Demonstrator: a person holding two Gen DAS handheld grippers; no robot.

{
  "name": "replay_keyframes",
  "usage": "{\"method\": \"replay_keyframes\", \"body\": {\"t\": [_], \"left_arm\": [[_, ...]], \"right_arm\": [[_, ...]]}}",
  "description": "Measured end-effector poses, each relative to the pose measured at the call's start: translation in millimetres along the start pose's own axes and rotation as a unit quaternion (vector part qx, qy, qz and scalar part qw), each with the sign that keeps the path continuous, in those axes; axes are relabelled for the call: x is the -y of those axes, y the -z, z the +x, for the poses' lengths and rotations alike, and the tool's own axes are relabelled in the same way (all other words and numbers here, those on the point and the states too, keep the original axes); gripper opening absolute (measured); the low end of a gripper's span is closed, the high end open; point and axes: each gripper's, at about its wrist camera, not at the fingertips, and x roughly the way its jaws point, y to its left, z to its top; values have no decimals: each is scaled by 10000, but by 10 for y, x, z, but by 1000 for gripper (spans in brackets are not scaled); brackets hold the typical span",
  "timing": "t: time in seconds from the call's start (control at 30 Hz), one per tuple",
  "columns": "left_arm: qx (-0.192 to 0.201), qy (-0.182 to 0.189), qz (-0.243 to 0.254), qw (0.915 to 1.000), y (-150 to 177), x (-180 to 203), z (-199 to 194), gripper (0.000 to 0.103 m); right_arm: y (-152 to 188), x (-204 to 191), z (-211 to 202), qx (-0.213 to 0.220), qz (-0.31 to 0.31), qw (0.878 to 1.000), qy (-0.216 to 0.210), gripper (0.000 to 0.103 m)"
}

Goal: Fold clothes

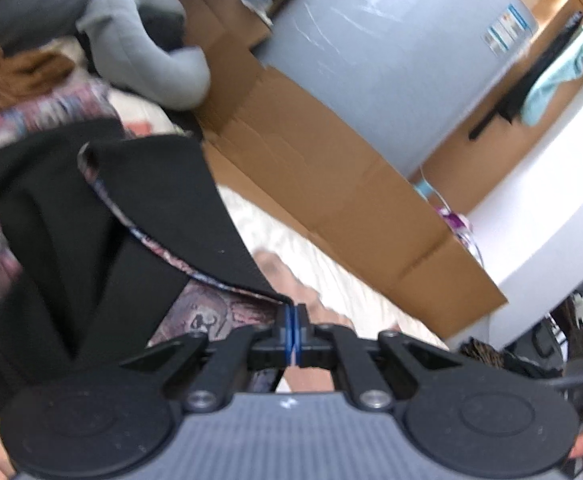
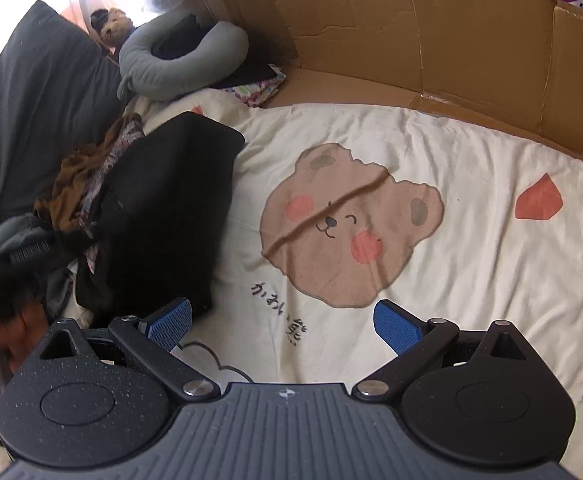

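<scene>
The left gripper [image 1: 294,330] is closed on the corner of the black garment with patterned pink lining [image 1: 139,216], which extends to its left. The right gripper [image 2: 282,322] hangs wide open over the cream bear-print bedsheet [image 2: 431,152], the garment to its left.

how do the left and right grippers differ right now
The left gripper has its jaws shut on the corner of the black garment; the right gripper has its jaws wide open and holds nothing. The left lifts cloth off the bed; the right hangs over the bear-print sheet. Both have blue pads and black linkages.
</scene>
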Motion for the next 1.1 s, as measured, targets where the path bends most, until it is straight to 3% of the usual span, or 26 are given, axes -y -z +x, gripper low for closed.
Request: {"method": "replay_keyframes", "body": {"t": [0.3,0.5,0.93,1.1], "left_arm": [[-633,326,15,9975,450,247,322,1],[-1021,427,130,9938,682,347,474,1],[-1835,598,386,9804,1158,515,607,1],[-2038,372,708,9757,1115,569,498,9]], "right_arm": [[56,50,108,-35,248,9994,-242,100],[150,291,265,-257,950,9939,-499,100],[445,441,498,-655,644,9953,-304,98],[537,581,432,-652,554,9963,-113,98]]}}
